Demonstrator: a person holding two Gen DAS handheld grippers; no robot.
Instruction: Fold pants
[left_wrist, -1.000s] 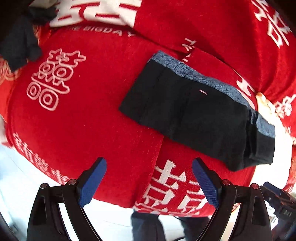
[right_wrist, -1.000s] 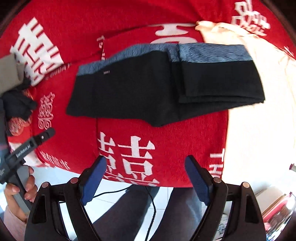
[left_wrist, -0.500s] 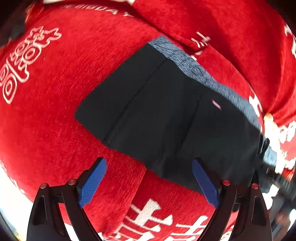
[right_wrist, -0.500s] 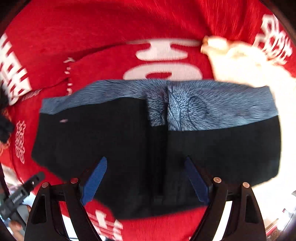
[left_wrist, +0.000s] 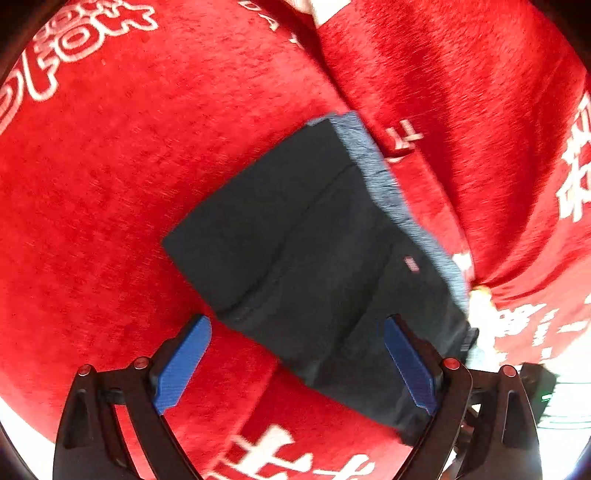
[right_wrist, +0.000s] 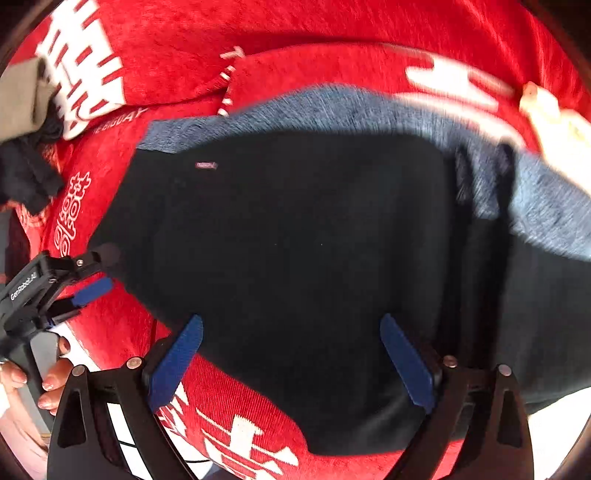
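Observation:
The black pants (left_wrist: 314, 266) with a grey-blue waistband (left_wrist: 384, 184) lie folded flat on the red cloth. My left gripper (left_wrist: 295, 350) is open and empty, with its blue fingers over the pants' near edge. In the right wrist view the pants (right_wrist: 295, 240) fill the middle, waistband (right_wrist: 332, 107) at the far side. My right gripper (right_wrist: 291, 347) is open and empty, low over the pants' front part. The left gripper (right_wrist: 88, 280) also shows at the left edge of that view, at the pants' left end.
A red cloth with white characters (left_wrist: 110, 184) covers the surface. A dark garment (right_wrist: 26, 184) and a grey one (right_wrist: 18, 99) lie at the far left. A cream-white item (right_wrist: 554, 125) lies at the right. A hand (right_wrist: 37, 376) holds the left tool.
Both grippers have moved forward and down toward the pants, which now look much larger. Both stay open. The pants have not moved.

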